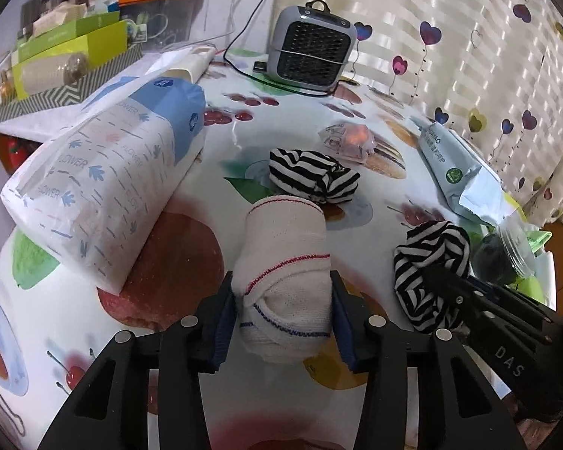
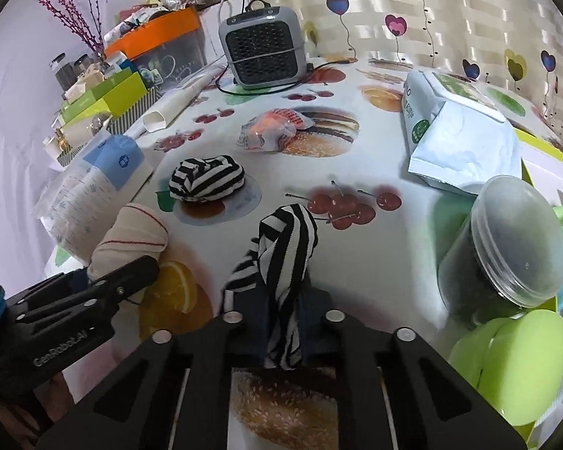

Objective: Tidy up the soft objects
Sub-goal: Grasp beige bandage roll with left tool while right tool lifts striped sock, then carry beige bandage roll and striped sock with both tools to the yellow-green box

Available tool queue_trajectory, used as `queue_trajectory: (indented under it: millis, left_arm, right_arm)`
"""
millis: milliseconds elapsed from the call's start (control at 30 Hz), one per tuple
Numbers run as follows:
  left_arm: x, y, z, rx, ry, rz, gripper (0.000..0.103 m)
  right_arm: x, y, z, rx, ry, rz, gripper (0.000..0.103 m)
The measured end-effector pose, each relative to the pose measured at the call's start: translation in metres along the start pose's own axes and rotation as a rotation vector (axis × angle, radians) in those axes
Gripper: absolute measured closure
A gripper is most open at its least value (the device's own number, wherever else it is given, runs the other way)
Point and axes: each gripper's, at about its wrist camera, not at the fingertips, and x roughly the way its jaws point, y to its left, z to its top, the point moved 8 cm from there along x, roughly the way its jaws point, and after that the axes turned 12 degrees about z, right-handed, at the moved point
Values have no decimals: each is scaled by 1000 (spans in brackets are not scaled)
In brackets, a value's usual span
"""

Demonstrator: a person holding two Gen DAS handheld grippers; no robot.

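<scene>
On the fruit-print tablecloth (image 1: 191,247), left tongs (image 1: 283,313) around a cream sock roll (image 1: 285,281), right tongs (image 2: 281,322) clamped on striped cloth (image 2: 281,258).

"FLOWER" repeats in pale blue across the white-and-blue plastic tissue pack (image 1: 105,172) at the left. The black right gripper (image 1: 446,292) bears "DAS"; the black left gripper (image 2: 120,281) reads "GenRobot.AI".

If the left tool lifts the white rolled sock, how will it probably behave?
The white rolled sock is knitted cloth, so it is probably light and will squash between the left tool's pads. Its rolled, rounded shape could roll on the table if pushed. Its wrapped cuff may loosen, though this is uncertain.
</scene>
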Motion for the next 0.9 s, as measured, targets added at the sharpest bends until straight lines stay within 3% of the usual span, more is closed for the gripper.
queue_trajectory:
  millis: [567,900]
  left_arm:
    - [-73,-21,-3,58,-113,-70,60]
    - [-105,-45,-5,104,-156,-111,60]
  right_arm:
    - [-75,33,7,-60,-139,29,93]
    - [-114,34,3,-69,-200,17,93]
